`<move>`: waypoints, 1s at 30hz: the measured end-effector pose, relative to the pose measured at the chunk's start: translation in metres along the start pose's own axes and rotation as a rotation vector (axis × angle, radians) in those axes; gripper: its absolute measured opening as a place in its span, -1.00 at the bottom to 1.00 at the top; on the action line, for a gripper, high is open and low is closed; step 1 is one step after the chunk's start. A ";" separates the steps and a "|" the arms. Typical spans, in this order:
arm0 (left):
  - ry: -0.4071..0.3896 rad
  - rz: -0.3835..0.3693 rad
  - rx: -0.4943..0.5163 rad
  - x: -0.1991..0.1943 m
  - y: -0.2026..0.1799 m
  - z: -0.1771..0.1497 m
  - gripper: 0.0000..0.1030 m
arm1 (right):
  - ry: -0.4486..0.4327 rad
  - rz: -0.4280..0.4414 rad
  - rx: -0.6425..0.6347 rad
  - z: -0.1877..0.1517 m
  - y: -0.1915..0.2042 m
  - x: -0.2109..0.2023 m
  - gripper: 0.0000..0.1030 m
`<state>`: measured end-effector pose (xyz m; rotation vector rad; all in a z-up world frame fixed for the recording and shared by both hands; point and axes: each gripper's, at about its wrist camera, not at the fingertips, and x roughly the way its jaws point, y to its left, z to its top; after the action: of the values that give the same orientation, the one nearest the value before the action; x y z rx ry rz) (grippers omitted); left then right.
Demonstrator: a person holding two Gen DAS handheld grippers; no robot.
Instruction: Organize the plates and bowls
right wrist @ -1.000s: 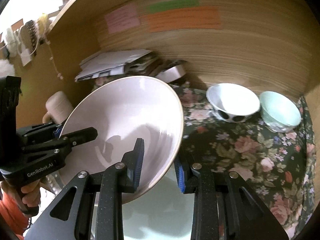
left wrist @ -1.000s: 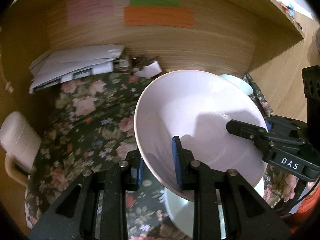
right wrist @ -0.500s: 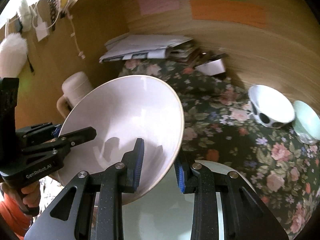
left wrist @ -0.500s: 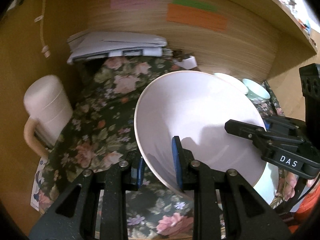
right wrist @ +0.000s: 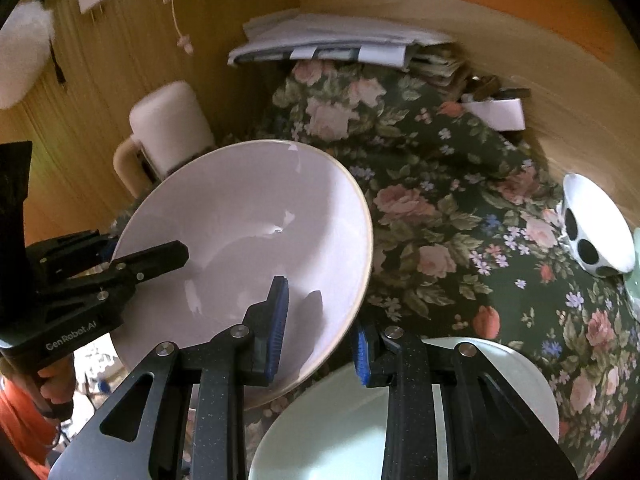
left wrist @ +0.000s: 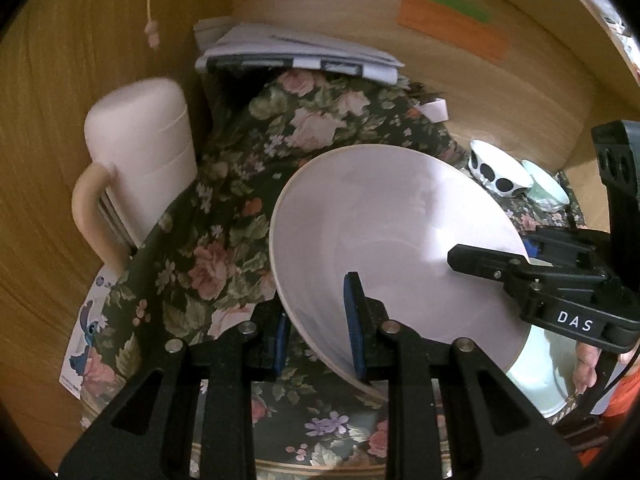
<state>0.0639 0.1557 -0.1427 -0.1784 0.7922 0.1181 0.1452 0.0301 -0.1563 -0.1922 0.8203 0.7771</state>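
Grippers on both sides pinch one large, pale pink ceramic bowl (left wrist: 384,248), which hangs tilted in the air above a dark floral tablecloth (left wrist: 224,240) inside a wooden alcove. Seen from the left wrist, the left gripper (left wrist: 318,334) has its blue-padded fingers clamped over the bowl's near rim, one pad inside and one outside. Across the bowl the right gripper (left wrist: 532,252) bites the opposite rim, its upper finger lying over the inner wall. From the right wrist, the right gripper (right wrist: 320,328) likewise straddles the rim, one blue pad inside the bowl (right wrist: 248,248) and the other beneath the outer wall, while the left gripper (right wrist: 120,256) grips the far edge. Just below the raised bowl a pale mint-green round plate (right wrist: 340,432) lies flat on the cloth. Toward the right, well apart from the held bowl, a white bowl with black spots (right wrist: 592,228) stands beside a small pale green bowl (left wrist: 548,192). A cream lidded jug with a handle (left wrist: 136,160) stands at the left wall, and a stack of white papers (left wrist: 296,56) lies at the back.
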 end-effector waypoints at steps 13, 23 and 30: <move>0.059 0.002 -0.024 0.024 0.014 -0.011 -0.51 | 0.111 0.001 -0.043 -0.001 0.006 0.034 -0.44; 0.058 0.013 -0.018 0.022 0.012 -0.008 -0.49 | 0.054 0.009 -0.018 -0.001 -0.004 0.017 -0.44; -0.033 0.041 0.014 -0.001 0.008 0.005 -0.03 | -0.066 -0.039 0.007 0.000 -0.024 -0.027 -0.27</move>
<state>0.0650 0.1643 -0.1398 -0.1465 0.7637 0.1538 0.1498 -0.0016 -0.1397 -0.1753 0.7551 0.7405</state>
